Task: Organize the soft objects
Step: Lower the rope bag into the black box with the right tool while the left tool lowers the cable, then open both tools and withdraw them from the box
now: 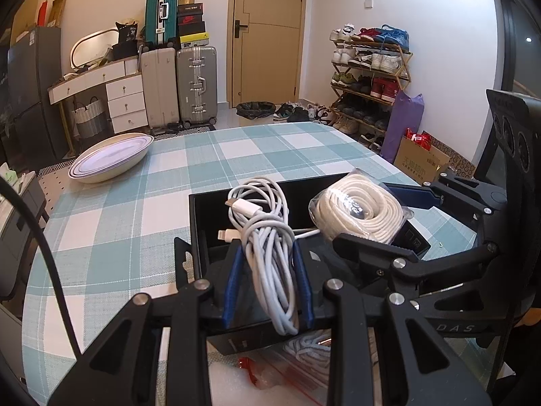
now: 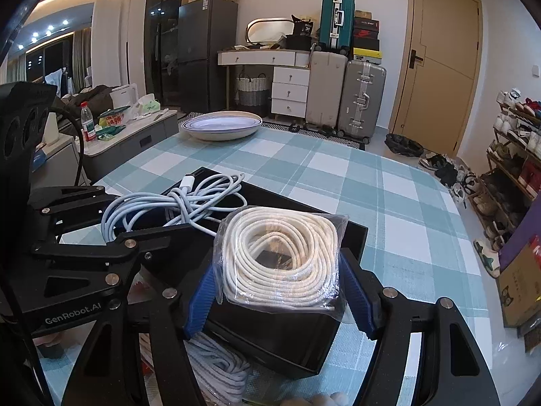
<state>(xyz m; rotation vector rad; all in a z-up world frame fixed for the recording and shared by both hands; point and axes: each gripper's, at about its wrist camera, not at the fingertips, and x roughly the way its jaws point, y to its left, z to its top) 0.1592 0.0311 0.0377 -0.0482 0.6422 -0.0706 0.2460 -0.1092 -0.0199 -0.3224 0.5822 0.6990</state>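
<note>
Between the blue pads of the left gripper, one bundle of pale charging cable is being gripped; the pads are pressing on its coils from both sides, clenched tight. The cable is hanging over the near edge of one black box, with its white plug end reaching into the box.

Between the blue pads of the right gripper, one clear bag of cream rope is being held, a pad lying against each side of the bag. The bag is sitting over the near right corner of the same box, in the right wrist view.

Count inside or over the box: two soft items, one cable bundle and one bagged rope coil.

In front of the box, nearer the cameras, one more rope bundle, white with grey flecks, is lying on the surface. Beside it one zip bag with a red seal is lying flat.

The surface is wearing a teal and white checked cloth. At its far left corner one stack of shallow white dishes is standing, well apart from the box; how many dishes are stacked I cannot tell.

Behind the surface, three suitcases are standing by the wall.
</note>
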